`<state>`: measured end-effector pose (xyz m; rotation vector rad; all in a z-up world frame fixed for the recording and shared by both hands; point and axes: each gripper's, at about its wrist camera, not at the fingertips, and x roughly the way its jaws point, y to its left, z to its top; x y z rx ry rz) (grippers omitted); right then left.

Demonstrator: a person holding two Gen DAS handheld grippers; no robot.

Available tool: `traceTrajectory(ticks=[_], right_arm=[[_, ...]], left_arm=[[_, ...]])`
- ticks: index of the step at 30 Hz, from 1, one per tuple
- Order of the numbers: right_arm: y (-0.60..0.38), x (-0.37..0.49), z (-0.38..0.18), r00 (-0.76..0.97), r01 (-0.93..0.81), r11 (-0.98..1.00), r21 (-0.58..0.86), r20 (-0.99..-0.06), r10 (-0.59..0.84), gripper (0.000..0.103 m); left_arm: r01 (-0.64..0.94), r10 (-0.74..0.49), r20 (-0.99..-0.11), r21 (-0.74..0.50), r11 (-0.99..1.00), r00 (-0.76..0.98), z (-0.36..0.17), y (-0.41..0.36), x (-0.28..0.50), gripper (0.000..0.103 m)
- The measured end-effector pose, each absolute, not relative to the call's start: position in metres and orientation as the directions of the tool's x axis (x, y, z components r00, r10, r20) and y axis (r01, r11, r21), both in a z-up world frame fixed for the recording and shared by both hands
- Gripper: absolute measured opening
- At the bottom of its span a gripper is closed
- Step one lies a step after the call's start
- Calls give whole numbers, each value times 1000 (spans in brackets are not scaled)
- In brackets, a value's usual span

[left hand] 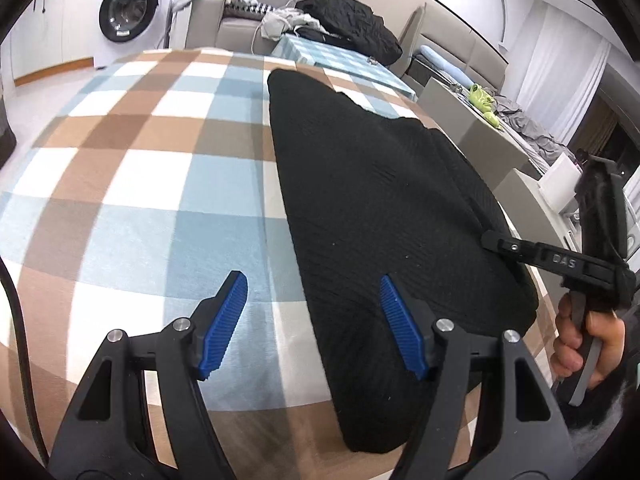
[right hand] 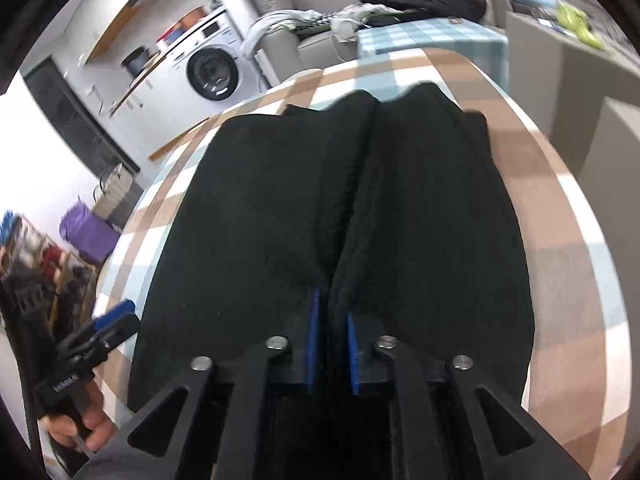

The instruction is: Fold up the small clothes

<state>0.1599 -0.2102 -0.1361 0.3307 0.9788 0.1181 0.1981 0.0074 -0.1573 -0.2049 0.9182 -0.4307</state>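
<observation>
Garment: one black knit garment (left hand: 384, 208), finely ribbed, lying flat on the table toward its right side; I see a long crease (right hand: 352, 200) running from near to far down its middle.
Table cover: one checked cloth (left hand: 152, 152) in brown, pale blue and white squares, matte weave.
Left gripper (left hand: 314, 320): I see black arms, silver pivot pins and two blue ridged pads (left hand: 224, 320); its jaws are spread wide above the near left edge of the garment, holding nothing.
Right gripper (right hand: 332, 344): same build; its jaws are pressed onto the near end of the crease, pinching the raised fold of the garment between the blue pads (right hand: 314, 332).
Hands: I count two, one hand (left hand: 588, 344) on the right handle and the other hand (right hand: 80, 424) on the left handle.
Writing: raised letters on the right gripper's finger read roughly "DAS"; a label on the left gripper is too blurred for me to read.
Background: one white front-loading washing machine (left hand: 128, 8), far left; one dark heap of clothes (left hand: 352, 24) on a second checked table, far centre.
</observation>
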Motion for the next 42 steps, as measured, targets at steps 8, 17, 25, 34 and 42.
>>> traceTrajectory(ticks=[8,17,25,34,42], right_arm=[[-215,140,-137,560,60,946,318,-796,232,28],[-214,136,-150,551,49,908,416,-770,323,28],[-175,142,-150,465,-71,896,439,-780,419,28],[-223,130,-124,578,78,935,345,-780,240,29],[-201,131,-140,546,15,944,330,-794,268,11]], left_arm=[[261,-465,-738,-385,885,489,-170,-16,229,61],[254,-434,-728,-352,901,530,-168,-18,235,8],[201,-388,-733,-334,921,559,-165,26,222,8],[115,-326,-731,-324,939,599,-158,74,208,19],[91,-309,-711,-328,940,632,-145,84,204,37]])
